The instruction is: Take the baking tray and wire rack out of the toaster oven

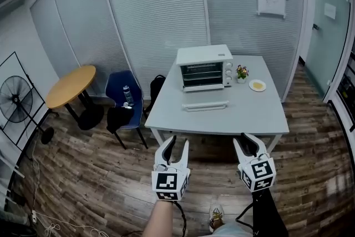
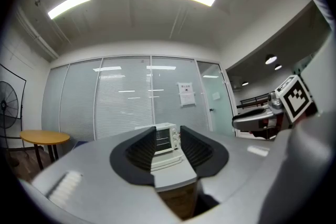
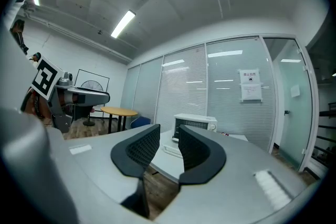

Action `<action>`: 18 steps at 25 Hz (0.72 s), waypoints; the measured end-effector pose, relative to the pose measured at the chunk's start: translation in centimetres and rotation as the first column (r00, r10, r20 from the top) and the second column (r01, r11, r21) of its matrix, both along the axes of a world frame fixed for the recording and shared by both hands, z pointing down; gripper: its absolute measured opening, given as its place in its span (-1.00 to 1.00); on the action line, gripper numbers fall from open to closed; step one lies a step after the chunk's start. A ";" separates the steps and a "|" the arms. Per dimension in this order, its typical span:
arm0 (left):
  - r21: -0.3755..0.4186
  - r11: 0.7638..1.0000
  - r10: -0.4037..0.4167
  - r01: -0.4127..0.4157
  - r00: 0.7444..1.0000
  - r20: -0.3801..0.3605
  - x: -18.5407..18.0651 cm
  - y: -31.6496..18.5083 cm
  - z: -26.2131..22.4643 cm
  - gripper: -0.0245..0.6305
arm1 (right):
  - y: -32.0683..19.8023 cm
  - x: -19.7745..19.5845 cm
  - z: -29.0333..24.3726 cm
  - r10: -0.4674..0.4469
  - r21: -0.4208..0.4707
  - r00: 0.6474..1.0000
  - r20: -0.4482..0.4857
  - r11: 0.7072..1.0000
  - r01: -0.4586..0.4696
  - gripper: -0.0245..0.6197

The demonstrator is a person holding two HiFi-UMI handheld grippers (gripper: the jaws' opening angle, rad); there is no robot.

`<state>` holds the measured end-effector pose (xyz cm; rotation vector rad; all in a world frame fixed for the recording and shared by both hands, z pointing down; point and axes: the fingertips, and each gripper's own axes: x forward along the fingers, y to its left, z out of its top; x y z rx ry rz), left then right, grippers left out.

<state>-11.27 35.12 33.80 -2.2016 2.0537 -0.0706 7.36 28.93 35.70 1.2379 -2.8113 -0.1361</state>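
- The toaster oven (image 1: 204, 67) stands on the far half of the grey surface (image 1: 244, 116). Its long side runs left to right and its glass front faces the person holding the tools.
- Dark horizontal bars (image 1: 201, 74) show behind that front. They are too small from here to tell whether they are rack or tray.
- A flat pale oblong piece (image 1: 205, 105) lies on the surface just in front of the oven, its length parallel to the oven's front. I cannot tell what it is.
- Beside the oven's right end sit a small potted plant (image 1: 242, 72) and a little plate (image 1: 257, 85).
- The left tool (image 1: 178, 142) and right tool (image 1: 248, 143) are held level, side by side over the wooden floor (image 1: 100, 180). They are short of the surface's near edge, well apart from the oven, and both point toward it.
- Both tools are released, with jaws apart and nothing between them. The distant oven shows through the left tool's gap.
- The person's forearm (image 1: 160, 219) is cut off at the bottom edge.
- Off to the left are a round wooden table (image 1: 71, 85) and a blue chair (image 1: 119, 89).
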 end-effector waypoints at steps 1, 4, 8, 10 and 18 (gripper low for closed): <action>0.001 1.000 -0.004 0.004 1.000 -0.001 -0.2 -1.4 -0.1 -0.46 | -1.5 -0.2 -0.2 -0.002 0.002 1.000 0.002 1.000 0.002 -0.64; 0.002 1.000 -0.013 0.013 1.000 0.001 -0.9 -5.4 -0.4 -0.46 | -5.7 -1.1 -0.6 -0.014 0.000 1.000 0.007 1.000 0.014 -0.64; -0.002 1.000 -0.014 0.014 1.000 0.004 -1.4 -10.0 -0.7 -0.46 | -10.4 -2.3 -0.7 -0.032 -0.002 0.999 0.014 0.999 0.033 -0.64; -0.004 1.000 -0.014 0.014 1.000 0.010 -1.6 -12.1 -0.7 -0.46 | -12.7 -2.7 -0.4 -0.042 -0.009 0.999 0.017 0.999 0.042 -0.64; -0.009 0.999 -0.037 0.037 0.999 0.022 -2.7 -18.3 -0.7 -0.46 | -18.9 -4.8 0.9 -0.094 -0.031 0.996 0.006 0.995 0.094 -0.64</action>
